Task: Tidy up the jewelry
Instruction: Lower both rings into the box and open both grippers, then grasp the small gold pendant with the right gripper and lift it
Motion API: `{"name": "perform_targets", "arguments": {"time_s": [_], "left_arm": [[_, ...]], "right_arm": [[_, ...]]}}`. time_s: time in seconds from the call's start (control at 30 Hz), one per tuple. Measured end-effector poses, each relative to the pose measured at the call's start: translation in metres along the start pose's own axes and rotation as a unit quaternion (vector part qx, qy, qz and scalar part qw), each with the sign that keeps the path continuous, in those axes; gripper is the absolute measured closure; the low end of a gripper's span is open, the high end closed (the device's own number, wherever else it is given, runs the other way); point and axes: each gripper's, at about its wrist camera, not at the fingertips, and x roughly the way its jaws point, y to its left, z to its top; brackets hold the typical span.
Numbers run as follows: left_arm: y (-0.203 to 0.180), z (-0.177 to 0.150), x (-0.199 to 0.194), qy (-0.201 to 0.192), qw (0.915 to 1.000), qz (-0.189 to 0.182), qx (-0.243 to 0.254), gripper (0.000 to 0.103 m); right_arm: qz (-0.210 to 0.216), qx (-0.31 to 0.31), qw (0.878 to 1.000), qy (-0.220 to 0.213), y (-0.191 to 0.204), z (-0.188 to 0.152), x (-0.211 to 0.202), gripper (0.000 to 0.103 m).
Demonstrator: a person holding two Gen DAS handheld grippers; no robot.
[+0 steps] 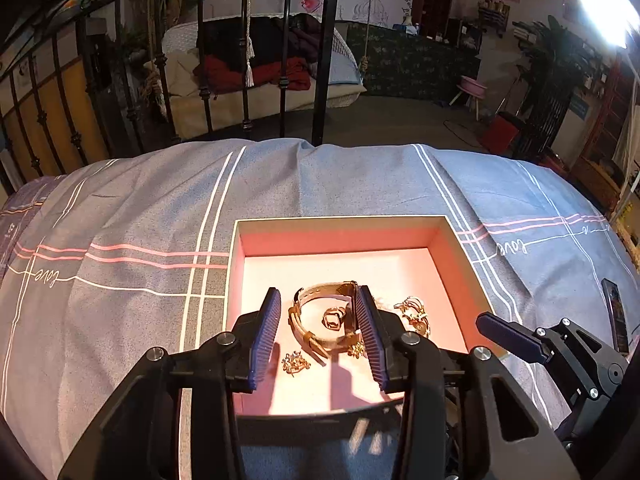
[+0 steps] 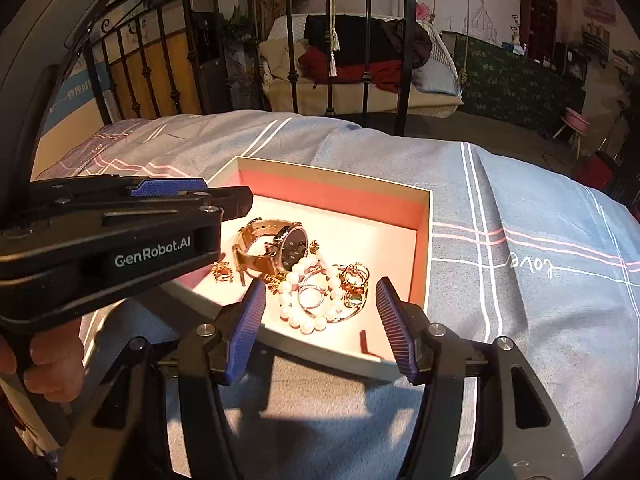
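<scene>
A shallow box with a pink inside [image 1: 340, 236] [image 2: 424, 216] lies on the bed. In it are a gold watch with a tan strap [image 1: 308, 320] [image 2: 294, 246], a pearl bracelet [image 2: 308, 320], rings [image 2: 312, 296] [image 1: 334, 317], gold earrings [image 1: 295, 362] [image 2: 222, 271] and other gold pieces [image 1: 416, 314] [image 2: 354, 280]. My left gripper [image 1: 320, 334] is open and empty, its fingers either side of the watch, above the box. It also shows in the right wrist view [image 2: 180, 196]. My right gripper [image 2: 320, 326] is open and empty over the box's near edge, by the pearls.
The box rests on a grey-blue bedspread with white and pink stripes [image 1: 140, 220] [image 2: 520, 280]. A black iron bed frame [image 1: 244, 60] [image 2: 368, 40] stands behind. A dark phone-like object [image 1: 616, 316] lies on the bed at right. My right gripper's finger [image 1: 512, 336] shows beside the box.
</scene>
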Motion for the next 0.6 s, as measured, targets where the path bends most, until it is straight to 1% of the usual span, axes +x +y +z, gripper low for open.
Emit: {"name": "perform_targets", "arguments": {"time_s": [0.07,0.13,0.23,0.3,0.33,0.4,0.5,0.6], "left_arm": [[-0.002,-0.013,-0.018,-0.011,0.9999,-0.007,0.000,0.063],[-0.002,-0.029,-0.035,-0.022,0.9996,-0.019,-0.002,0.060],[-0.003,-0.060,-0.052,-0.023,0.9991,-0.033,-0.007,0.057],[-0.005,-0.081,-0.051,-0.008,0.9994,-0.032,-0.003,0.057],[-0.006,-0.091,-0.048,0.001,0.9997,-0.025,0.000,0.057],[-0.009,-0.110,-0.040,0.022,0.9995,-0.022,0.005,0.057],[-0.010,-0.127,-0.033,0.038,0.9992,-0.013,0.009,0.057],[-0.010,-0.129,-0.034,0.037,0.9992,-0.013,0.009,0.057]], "right_arm": [[0.008,0.000,1.000,-0.014,0.003,-0.014,-0.020,0.045],[0.019,0.006,1.000,-0.022,0.007,-0.032,-0.038,0.045],[0.031,0.017,0.999,-0.011,0.012,-0.066,-0.051,0.045],[0.028,0.023,0.999,0.009,0.014,-0.088,-0.052,0.045],[0.028,0.028,0.999,0.018,0.015,-0.098,-0.052,0.045],[0.029,0.034,0.999,0.029,0.016,-0.112,-0.054,0.045],[0.024,0.024,0.999,0.029,0.019,-0.120,-0.056,0.045],[0.016,0.012,0.999,0.033,0.023,-0.120,-0.054,0.045]]}}
